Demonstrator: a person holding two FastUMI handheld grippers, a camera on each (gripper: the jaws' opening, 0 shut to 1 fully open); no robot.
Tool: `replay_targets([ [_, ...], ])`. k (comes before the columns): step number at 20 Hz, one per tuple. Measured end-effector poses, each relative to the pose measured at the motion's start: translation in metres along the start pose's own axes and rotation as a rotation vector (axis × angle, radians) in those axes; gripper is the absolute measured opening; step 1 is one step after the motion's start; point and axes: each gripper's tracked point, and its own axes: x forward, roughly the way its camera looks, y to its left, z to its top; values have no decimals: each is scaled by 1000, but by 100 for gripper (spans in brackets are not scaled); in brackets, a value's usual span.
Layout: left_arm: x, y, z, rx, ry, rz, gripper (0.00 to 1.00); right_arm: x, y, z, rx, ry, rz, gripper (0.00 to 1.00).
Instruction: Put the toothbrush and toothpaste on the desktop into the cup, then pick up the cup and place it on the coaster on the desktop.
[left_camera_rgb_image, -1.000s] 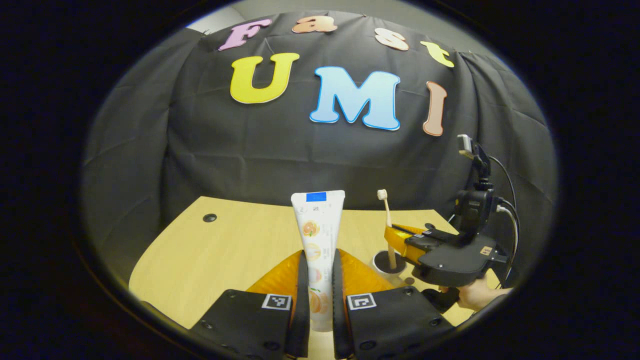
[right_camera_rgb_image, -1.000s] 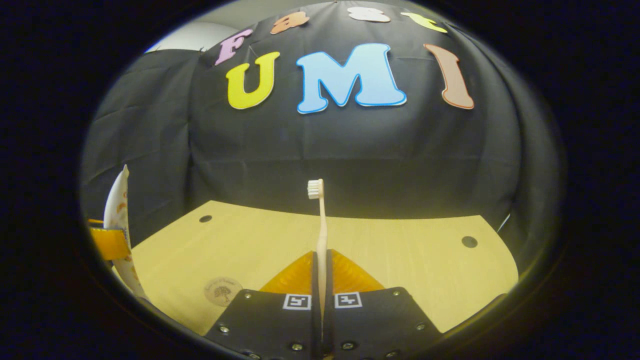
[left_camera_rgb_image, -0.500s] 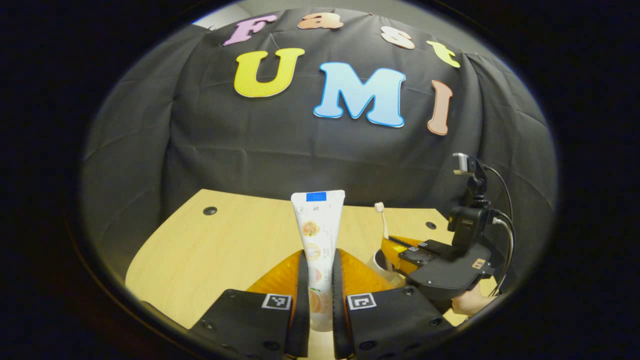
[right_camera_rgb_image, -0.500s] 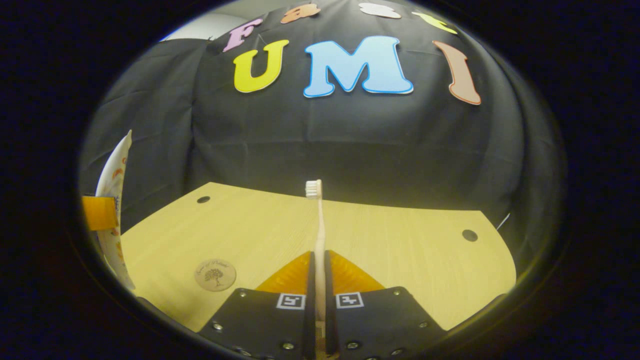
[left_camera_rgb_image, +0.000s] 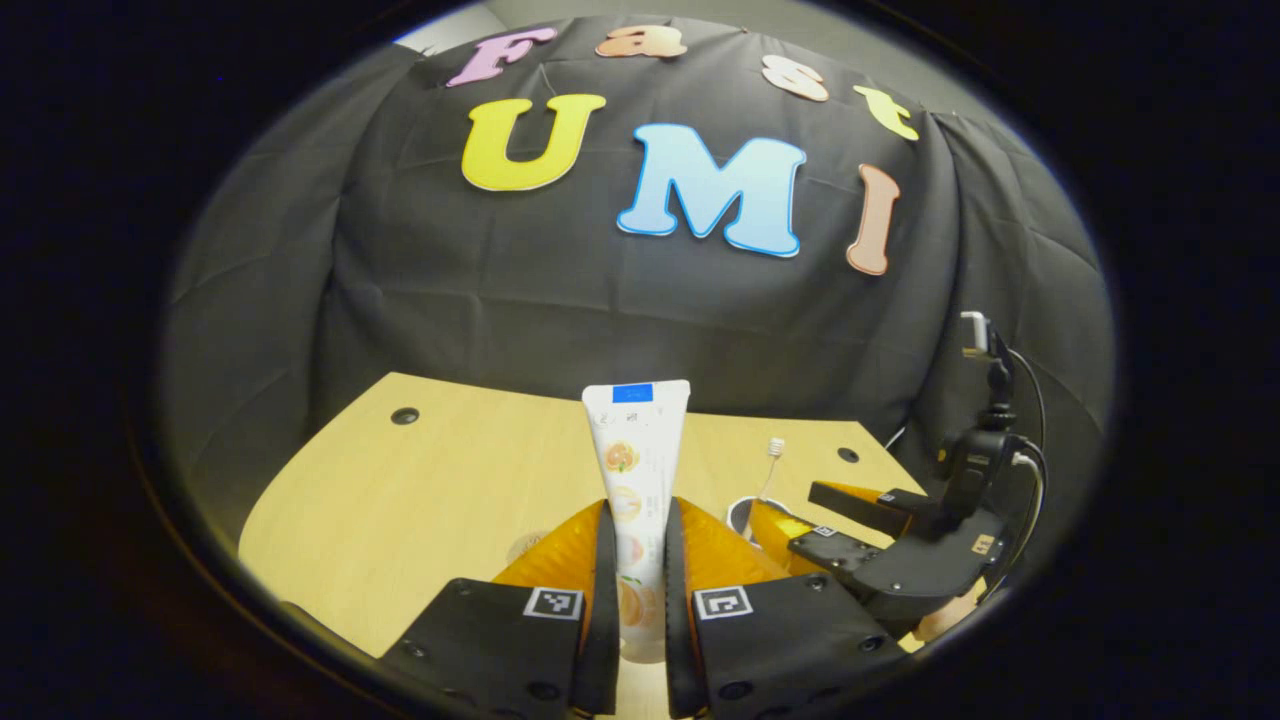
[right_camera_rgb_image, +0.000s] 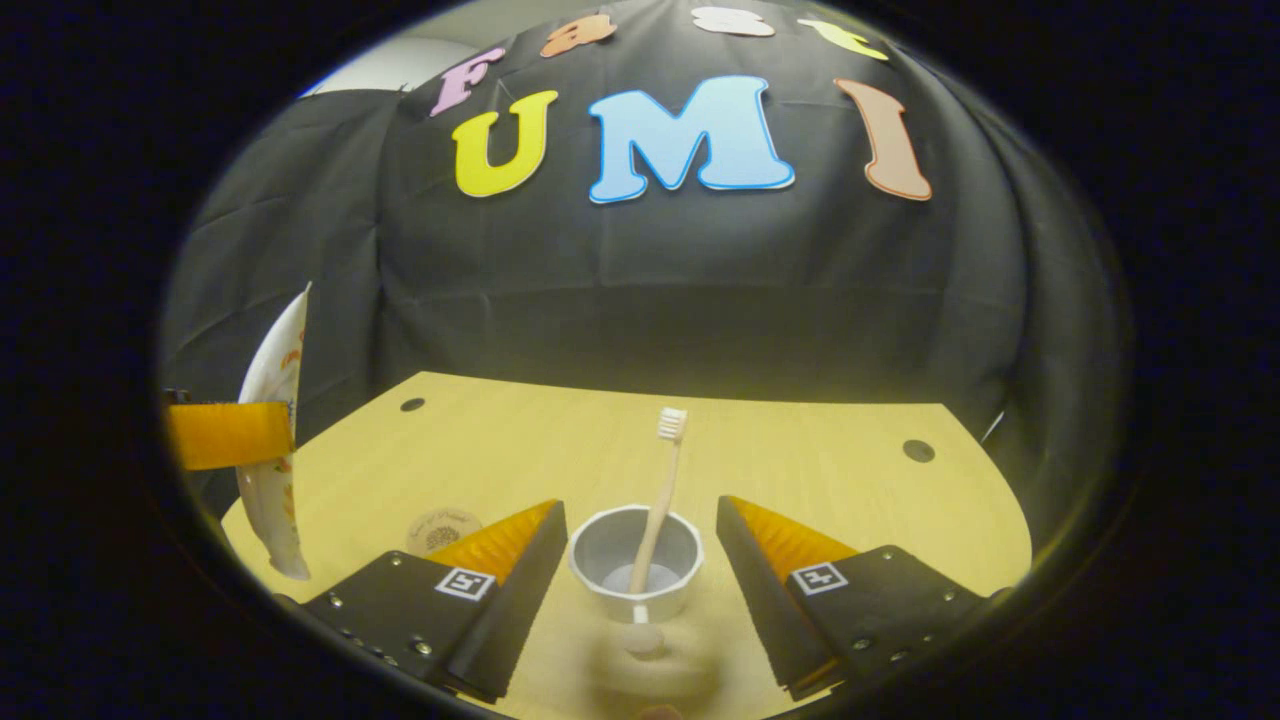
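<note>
My left gripper (left_camera_rgb_image: 636, 560) is shut on a white toothpaste tube (left_camera_rgb_image: 634, 470) with orange fruit pictures, held upright above the wooden desktop (left_camera_rgb_image: 430, 490). My right gripper (right_camera_rgb_image: 640, 545) stands open, one finger on each side of a small white cup (right_camera_rgb_image: 634, 575). A pale toothbrush (right_camera_rgb_image: 660, 490) leans in the cup, bristles up. In the left gripper view the right gripper (left_camera_rgb_image: 870, 520) is at the right, with the toothbrush (left_camera_rgb_image: 771, 462) and the cup's rim (left_camera_rgb_image: 742, 512) beside it. The toothpaste tube (right_camera_rgb_image: 272, 440) and a left finger (right_camera_rgb_image: 228, 433) show at the left of the right gripper view. A round coaster (right_camera_rgb_image: 443, 529) lies left of the cup.
The desktop (right_camera_rgb_image: 820, 470) has round cable holes at its far corners (right_camera_rgb_image: 917, 450) (right_camera_rgb_image: 411, 404) (left_camera_rgb_image: 405, 415). A hand (left_camera_rgb_image: 945, 620) holds the right gripper. Black cloth walls stand behind the desk.
My right gripper has opened and let go of the toothbrush, which now rests in the cup. It drew back a little. My left gripper still holds the toothpaste upright.
</note>
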Motion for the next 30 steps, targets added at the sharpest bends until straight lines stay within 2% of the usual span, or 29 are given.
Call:
replay_targets([
  [6, 26, -29, 4, -21, -33, -79, 27, -35, -29, 25, -4, -61, -58, 92],
  [11, 52, -63, 13, -18, -81, -178, 25, -59, -52, 41, 14, -90, -108, 92],
  [17, 91, -100, 30, -34, -192, -259, 26, -85, -74, 45, 45, -102, -151, 92],
  [20, 111, -116, 28, -15, -223, -278, 27, -97, -87, 38, 41, -94, -170, 92],
  [23, 124, -137, 23, -21, -247, -332, 27, -104, -97, 32, 62, -86, -182, 92],
  [30, 144, -154, -6, 75, -246, -318, 27, -110, -105, 8, 100, -42, -182, 92],
])
